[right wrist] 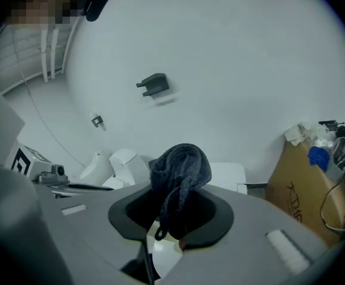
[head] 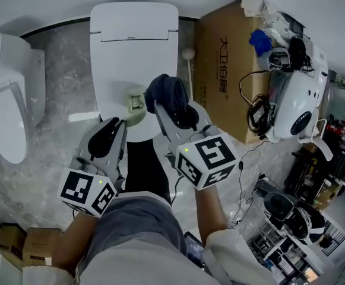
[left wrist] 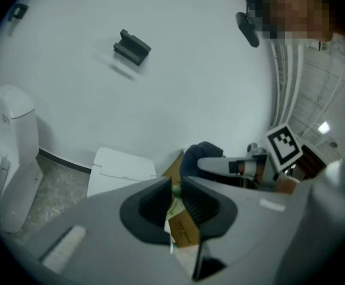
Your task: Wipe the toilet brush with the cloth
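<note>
The left hand-held gripper (head: 117, 125) is clamping its jaws on the pale green toilet brush (head: 135, 104), holding it over the front edge of the closed toilet lid (head: 133, 34). The right hand-held gripper (head: 173, 109) is pinching the dark blue cloth (head: 165, 89), which is bunching up beyond its tips, just beside the brush's right side.

- Grey two-jaw left gripper (head: 120, 124), near left: jaws pinched on pale green toilet brush (head: 135, 107).
- Grey two-jaw right gripper (head: 171, 108), beside it: jaws clamped on dark blue knitted cloth (head: 166, 89).
</note>
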